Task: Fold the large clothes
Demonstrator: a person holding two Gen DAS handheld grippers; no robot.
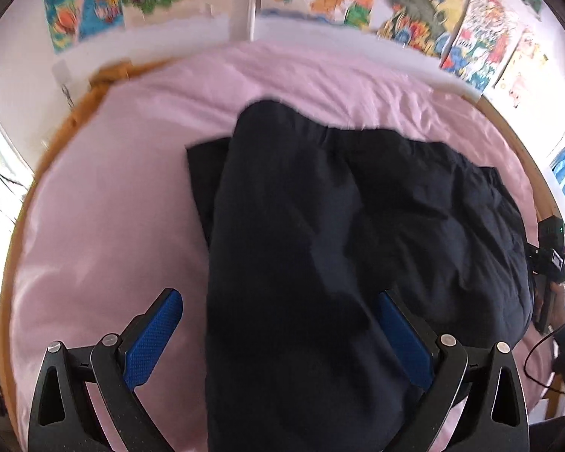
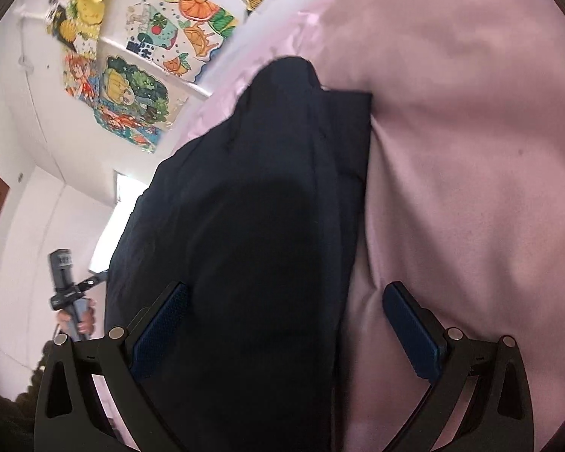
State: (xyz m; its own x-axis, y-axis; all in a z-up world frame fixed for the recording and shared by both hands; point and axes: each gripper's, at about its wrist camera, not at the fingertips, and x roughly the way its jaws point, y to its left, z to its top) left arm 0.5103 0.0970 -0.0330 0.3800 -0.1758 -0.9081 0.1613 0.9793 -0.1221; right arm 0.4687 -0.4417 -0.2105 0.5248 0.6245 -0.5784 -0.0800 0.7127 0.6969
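Over the pink sheet (image 1: 105, 203), the left gripper (image 1: 278, 339) tilts steeply down, jaws spread wide — the dark garment (image 1: 339, 226) lies heaped between them, not pinched. In the right wrist view, the right gripper (image 2: 286, 335) slants downward, jaws fully apart above the garment's edge; a hand (image 2: 81, 316) grips the other tool's handle at far left.

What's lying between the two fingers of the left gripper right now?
The dark garment runs between the open left gripper fingers, over the pink sheet; the left wrist view shows it.
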